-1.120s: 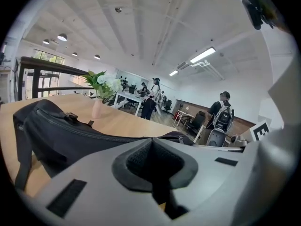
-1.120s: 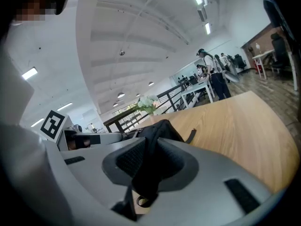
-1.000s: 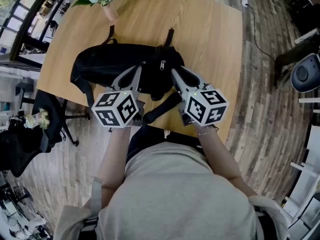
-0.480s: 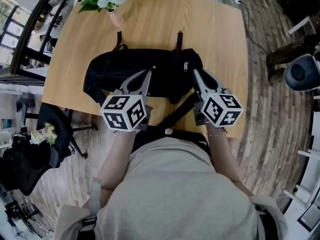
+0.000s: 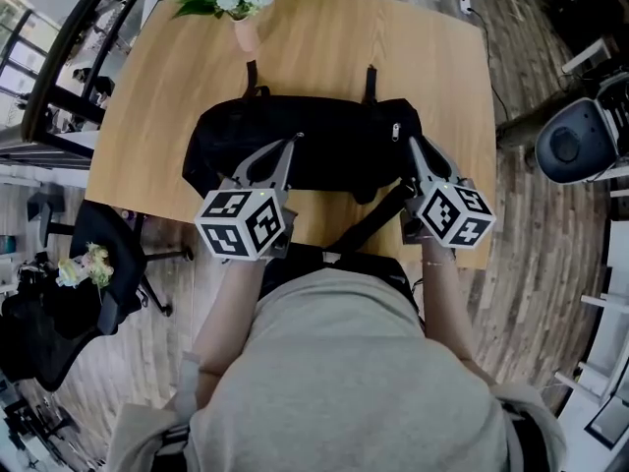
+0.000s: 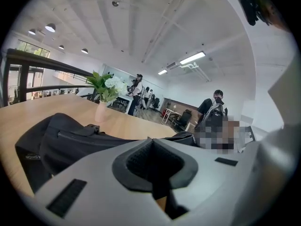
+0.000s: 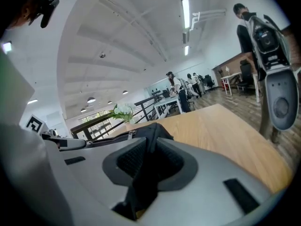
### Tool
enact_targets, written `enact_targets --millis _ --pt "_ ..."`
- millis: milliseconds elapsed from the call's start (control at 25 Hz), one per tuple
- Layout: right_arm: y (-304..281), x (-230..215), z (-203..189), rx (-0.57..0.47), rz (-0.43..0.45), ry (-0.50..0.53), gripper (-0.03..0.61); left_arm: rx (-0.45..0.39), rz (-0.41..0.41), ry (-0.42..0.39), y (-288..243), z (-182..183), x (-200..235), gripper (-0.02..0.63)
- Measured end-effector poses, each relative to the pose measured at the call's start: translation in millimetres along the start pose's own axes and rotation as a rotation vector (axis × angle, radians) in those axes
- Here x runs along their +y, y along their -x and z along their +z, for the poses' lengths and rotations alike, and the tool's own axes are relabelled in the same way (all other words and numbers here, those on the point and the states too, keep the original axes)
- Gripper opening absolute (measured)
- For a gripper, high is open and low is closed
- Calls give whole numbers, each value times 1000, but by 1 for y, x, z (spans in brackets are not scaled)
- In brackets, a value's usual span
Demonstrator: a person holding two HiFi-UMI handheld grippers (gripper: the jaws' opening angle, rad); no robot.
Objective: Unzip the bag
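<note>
Right gripper point(image 7: 149, 145): my jaws are clamped on a fold of black cloth at the right end of the bag point(image 5: 314, 141). The cloth fills the notch between the pads and hangs out below.
Left gripper point(image 6: 151, 147): jaws pressed together, tip down on the bag's top a little left of its middle. I cannot tell whether any cloth is caught.
Bag: lies on the near half of the table point(image 5: 442, 57), lengthwise along the near edge. Its strap point(image 5: 369, 226) trails over that edge towards me.
Zipper pull point(image 5: 396, 131): a small silver tab just left of my right tip, in neither jaw. The zip looks closed.
What has changed: over the last second my right gripper has carried the bag's end towards the right edge while the left has barely moved. The bunched right end is now drawn out flatter.
Meaning: I judge this as tensioning only. The unzipping has not begun, and one gripper has to take the tab next.
Further out: a vase of flowers point(image 5: 244, 13) at the far left corner, and an office chair point(image 5: 580, 141) on the floor past the right edge.
</note>
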State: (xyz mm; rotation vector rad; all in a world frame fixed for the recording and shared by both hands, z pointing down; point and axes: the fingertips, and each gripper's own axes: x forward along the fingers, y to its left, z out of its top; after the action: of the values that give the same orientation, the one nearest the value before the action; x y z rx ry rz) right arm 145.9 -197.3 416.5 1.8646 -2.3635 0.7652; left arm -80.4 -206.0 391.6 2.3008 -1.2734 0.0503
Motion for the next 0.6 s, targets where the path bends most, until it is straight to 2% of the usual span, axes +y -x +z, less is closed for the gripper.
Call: enact_targets --millis 160,400,600 --pt "0 1 0 -16 -30 -3 78 -15 14 12 11 6 19 20" --pt "-1 12 5 -19 -13 4 101 -7 -11 -8 17 13 32 20" --pt "6 19 15 -35 -68 113 127 15 -54 -39 16 11 29 20"
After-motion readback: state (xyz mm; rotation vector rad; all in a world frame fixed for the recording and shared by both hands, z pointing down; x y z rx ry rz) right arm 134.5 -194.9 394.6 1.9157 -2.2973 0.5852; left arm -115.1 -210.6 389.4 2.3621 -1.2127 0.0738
